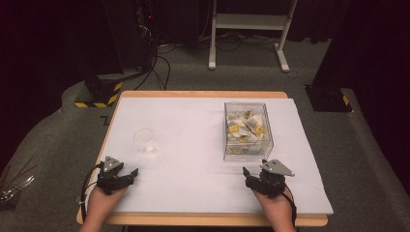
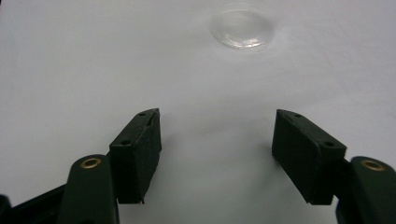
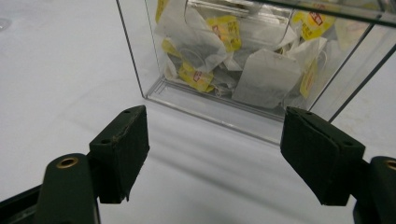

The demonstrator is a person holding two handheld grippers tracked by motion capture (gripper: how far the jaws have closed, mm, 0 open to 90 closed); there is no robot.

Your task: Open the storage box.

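Both sets of tongs are sitting low at the near edge of the surface (image 1: 193, 121), which is covered in a plain white sheet. The left tongs (image 1: 126, 174) are spread wide with nothing between the jaws, and same deal for the right tongs (image 1: 252, 175) — jaws apart, empty.

Just beyond the right tongs is a clear plastic box (image 1: 248, 130), square with straight see-through walls and an open top, sitting on the right half of the surface. It's stuffed with tea bags (image 1: 245, 126) — white paper sachets with yellow tags that have a bit of red on them, all jumbled and overlapping. In the right gripper view the box's near bottom corner is right ahead of the jaws, close but not touching, and you can see the bags pressed up against the wall.

Over on the left, a small clear plastic cup (image 1: 144, 140) stands upright a little beyond the left tongs, well apart from the box. It looks empty and nearly vanishes against the white sheet.
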